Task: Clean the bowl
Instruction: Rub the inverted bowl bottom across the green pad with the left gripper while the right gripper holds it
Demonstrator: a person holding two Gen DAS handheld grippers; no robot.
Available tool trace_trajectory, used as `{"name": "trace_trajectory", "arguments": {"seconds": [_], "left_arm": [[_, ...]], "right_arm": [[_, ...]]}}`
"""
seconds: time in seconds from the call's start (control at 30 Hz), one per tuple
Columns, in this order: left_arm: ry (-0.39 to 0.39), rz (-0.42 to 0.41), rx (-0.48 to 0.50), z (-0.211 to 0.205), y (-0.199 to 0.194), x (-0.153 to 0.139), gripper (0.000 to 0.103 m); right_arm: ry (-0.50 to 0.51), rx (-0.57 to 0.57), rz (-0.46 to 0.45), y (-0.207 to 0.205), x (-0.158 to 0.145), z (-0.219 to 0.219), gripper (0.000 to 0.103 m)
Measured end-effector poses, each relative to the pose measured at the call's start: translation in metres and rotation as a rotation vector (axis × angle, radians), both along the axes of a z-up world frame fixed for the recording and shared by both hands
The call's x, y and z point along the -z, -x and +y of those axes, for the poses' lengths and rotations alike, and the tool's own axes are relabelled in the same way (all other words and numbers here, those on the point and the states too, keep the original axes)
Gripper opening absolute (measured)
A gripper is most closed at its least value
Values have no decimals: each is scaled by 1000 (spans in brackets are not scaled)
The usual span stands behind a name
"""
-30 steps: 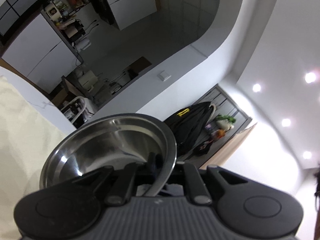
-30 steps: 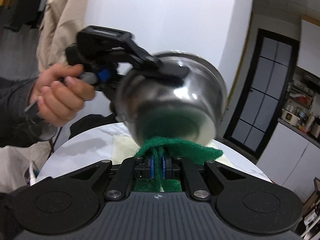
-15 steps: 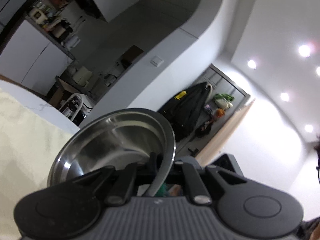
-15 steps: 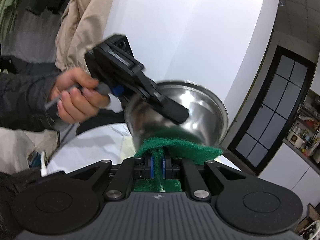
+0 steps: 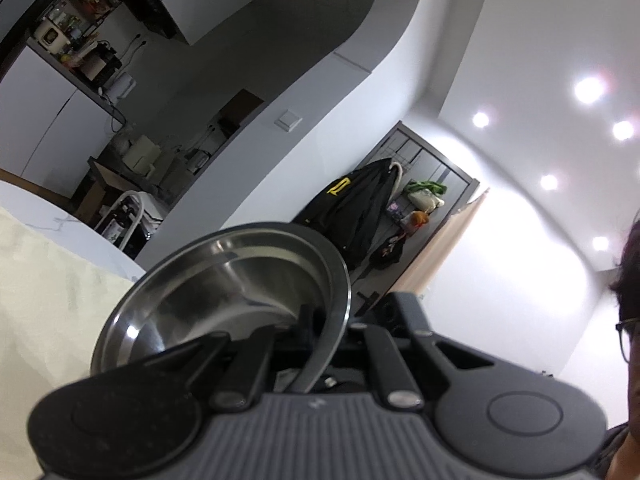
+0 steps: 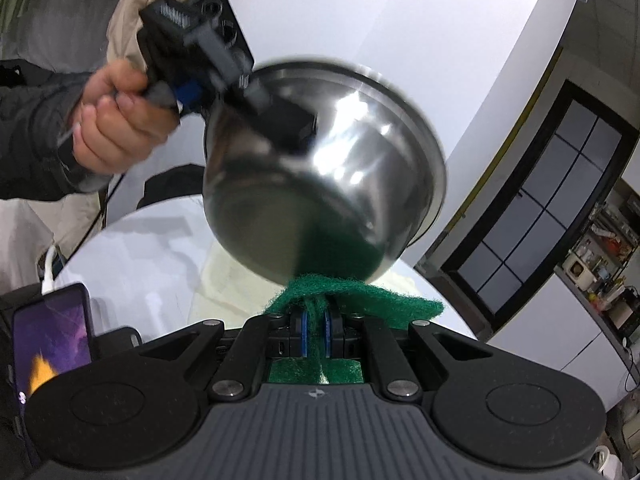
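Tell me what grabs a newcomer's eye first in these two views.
The shiny steel bowl dominates the right wrist view, held up off the table with the left tool clamped on its rim. Just below it, the green scouring pad pinched in the right tool presses against the bowl's outer underside. In the left wrist view the bowl's gleaming inside fills the lower middle, with bright ceiling spotlights at upper right.

1. Right gripper [image 6: 316, 330]: black linkage arms with silver screws, blue finger pads, ribbed grey housing with two round black caps.
2. Left gripper [image 5: 320, 328]: the same black arms, silver screws and ribbed grey housing.
3. Left hand [image 6: 116, 128]: dark quilted sleeve [image 6: 28, 140].
4. Person: dark hair, glasses [image 5: 626, 338].
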State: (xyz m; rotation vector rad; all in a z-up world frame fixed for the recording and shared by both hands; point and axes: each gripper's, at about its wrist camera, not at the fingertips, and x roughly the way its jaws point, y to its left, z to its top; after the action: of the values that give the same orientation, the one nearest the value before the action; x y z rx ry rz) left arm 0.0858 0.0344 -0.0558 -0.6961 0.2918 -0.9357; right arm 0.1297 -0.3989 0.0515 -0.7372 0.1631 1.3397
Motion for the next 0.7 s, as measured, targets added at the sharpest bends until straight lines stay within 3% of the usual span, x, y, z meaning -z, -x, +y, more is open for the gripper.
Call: {"name": "trace_trajectory", "arguments": {"seconds": [0.33, 0.7], "left_arm": [[-42, 26, -6, -9, -8, 5, 6], [-73, 57, -31, 0, -12, 10, 6]], "right_arm": [[102, -60, -10, 21, 19, 15, 8], [32, -141, -4, 42, -12, -1, 8]]}}
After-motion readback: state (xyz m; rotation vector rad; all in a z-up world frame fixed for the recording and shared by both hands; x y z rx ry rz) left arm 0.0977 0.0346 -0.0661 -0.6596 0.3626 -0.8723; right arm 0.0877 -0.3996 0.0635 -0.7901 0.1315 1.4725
